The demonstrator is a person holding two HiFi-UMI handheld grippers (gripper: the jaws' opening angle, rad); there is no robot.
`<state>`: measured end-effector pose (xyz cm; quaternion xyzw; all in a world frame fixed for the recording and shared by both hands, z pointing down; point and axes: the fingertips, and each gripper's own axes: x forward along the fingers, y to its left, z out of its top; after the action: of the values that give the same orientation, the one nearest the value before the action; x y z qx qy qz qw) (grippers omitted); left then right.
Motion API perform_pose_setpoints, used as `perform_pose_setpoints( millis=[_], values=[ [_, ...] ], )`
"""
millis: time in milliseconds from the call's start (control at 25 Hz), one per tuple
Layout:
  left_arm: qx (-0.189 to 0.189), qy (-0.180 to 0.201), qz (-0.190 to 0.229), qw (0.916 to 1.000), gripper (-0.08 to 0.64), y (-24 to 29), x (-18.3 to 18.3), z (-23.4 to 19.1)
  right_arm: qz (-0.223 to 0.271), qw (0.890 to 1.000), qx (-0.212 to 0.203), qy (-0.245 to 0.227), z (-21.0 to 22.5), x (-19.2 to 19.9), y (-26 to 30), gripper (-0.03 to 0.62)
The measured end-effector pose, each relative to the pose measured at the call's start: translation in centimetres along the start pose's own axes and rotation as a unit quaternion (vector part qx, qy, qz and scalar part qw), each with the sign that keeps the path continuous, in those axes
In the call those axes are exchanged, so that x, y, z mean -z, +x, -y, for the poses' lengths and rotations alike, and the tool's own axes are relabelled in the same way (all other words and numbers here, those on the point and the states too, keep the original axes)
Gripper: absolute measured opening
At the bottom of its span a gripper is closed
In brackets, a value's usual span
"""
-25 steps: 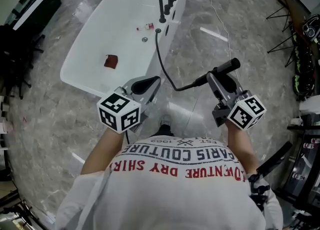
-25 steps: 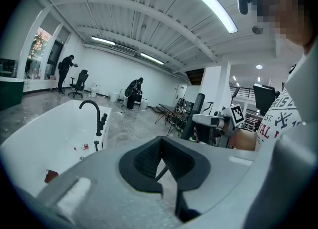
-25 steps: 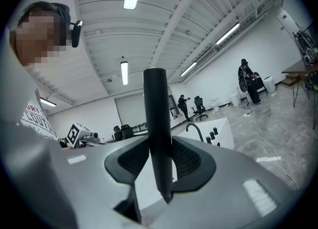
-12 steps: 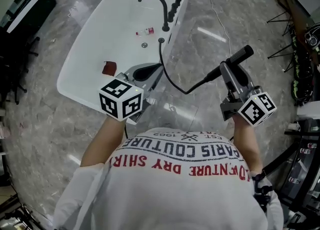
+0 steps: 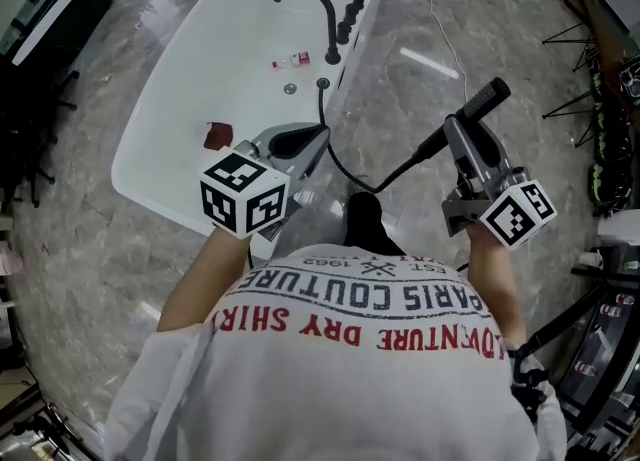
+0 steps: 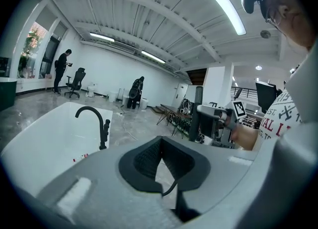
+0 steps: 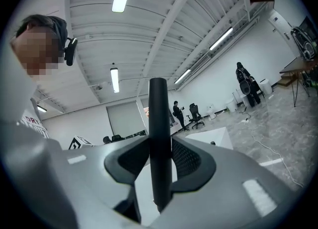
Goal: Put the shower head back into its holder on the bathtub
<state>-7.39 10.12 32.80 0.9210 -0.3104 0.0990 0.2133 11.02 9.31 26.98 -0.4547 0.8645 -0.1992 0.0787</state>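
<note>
Floor [image 5: 420, 99]: grey veined stone, glossy; it carries everything listed.

Bathtub [image 5: 220, 59]: white, free-standing, set slantwise at the upper left of the head view.

Person [image 5: 370, 349]: white printed shirt, standing just beside the tub's near end, one dark shoe [image 5: 365, 219] showing on the floor.

Hose [image 5: 410, 164]: black; it starts at a fitting [image 5: 322, 82] on the tub's rim, sags toward the floor and climbs to the right claw.

Faucet [image 5: 327, 24]: black, arched spout, on the tub's rim, with a row of black knobs [image 5: 348, 14] next to it.

Left claw [image 5: 305, 139]: jaws closed together, nothing between them; held over the tub's near edge, pointing along the tub.

Right claw [image 5: 470, 144]: clamped on the shower head, held above the floor.

Shower head [image 5: 480, 104]: black, rod-shaped, gripped between the right claw's jaws and sticking out past them; well apart from the tub, to its right in the head view.

Red object [image 5: 217, 135]: small, lying inside the tub.

Bottle [image 5: 293, 60]: tiny, lying on the tub bottom near the faucet.
</note>
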Motion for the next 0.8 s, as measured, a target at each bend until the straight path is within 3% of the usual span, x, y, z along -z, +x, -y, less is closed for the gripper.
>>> perform_pose_setpoints(
  millis=[240, 520, 800],
  values=[
    [-0.030, -0.009, -0.009, 0.9995, 0.002, 2.6, -0.6, -3.4, -0.001, 0.999, -0.027, 0.016, 4.0, -1.3, 4.6, 0.137],
    [-0.068, -0.053, -0.029, 0.9959, 0.002, 4.7, 0.6, -8.4, -0.024, 0.996, -0.075, 0.029, 6.1, -2.2, 10.8, 0.137],
    [-0.051, -0.074, -0.040, 0.9952, 0.002, 7.7, 3.0, -10.2, -0.040, 0.994, -0.095, 0.025, 7.5, -3.1, 14.0, 0.137]
  ],
)
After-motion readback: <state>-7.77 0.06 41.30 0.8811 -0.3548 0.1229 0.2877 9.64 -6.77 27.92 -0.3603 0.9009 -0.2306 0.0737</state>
